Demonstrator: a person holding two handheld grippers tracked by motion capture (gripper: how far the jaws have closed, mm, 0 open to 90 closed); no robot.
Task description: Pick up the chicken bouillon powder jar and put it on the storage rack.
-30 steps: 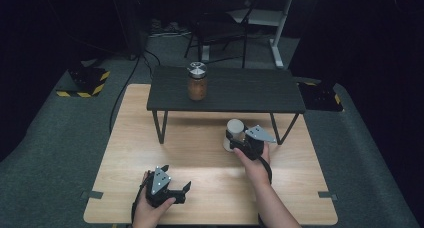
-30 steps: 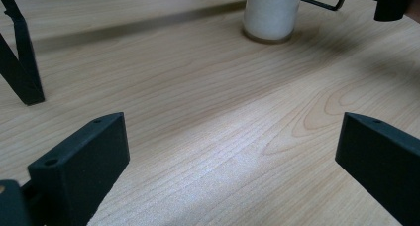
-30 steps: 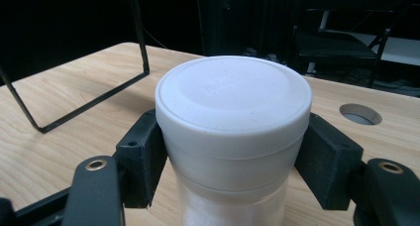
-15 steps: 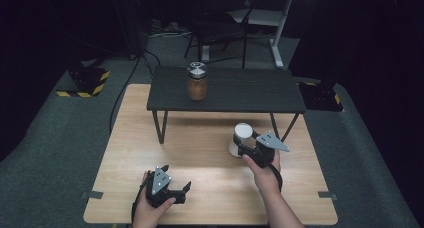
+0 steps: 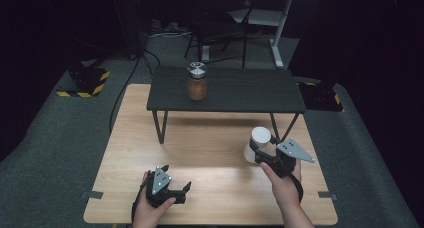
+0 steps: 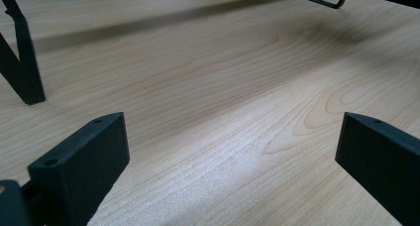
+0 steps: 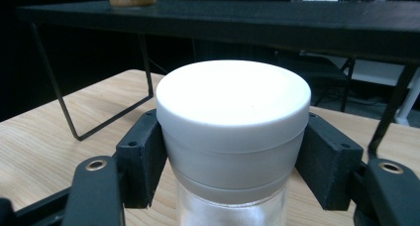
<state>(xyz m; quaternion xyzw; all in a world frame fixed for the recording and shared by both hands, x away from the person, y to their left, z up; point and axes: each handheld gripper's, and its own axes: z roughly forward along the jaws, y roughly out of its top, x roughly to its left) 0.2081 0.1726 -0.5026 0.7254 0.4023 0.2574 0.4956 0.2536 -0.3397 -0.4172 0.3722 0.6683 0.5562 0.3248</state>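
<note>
Near the wooden tabletop's [image 5: 210, 153] right edge, the right gripper [image 5: 263, 153] clamps an upright white-capped clear jar [image 5: 258, 144], the raised black shelf [image 5: 225, 90] just beyond; the left gripper [image 5: 175, 190], open, rests well apart.

No legible text or labels anywhere

Right gripper [image 5: 261, 150] clamped on white-lidded jar [image 5: 257, 144], jar held off wooden table [image 5: 210, 153], near right leg of black shelf [image 5: 235, 90]. Brown jar [image 5: 197, 81] with silver lid upright on shelf, left part. Left gripper [image 5: 186, 189] low at table's near edge, jaws apart, nothing between.
</note>
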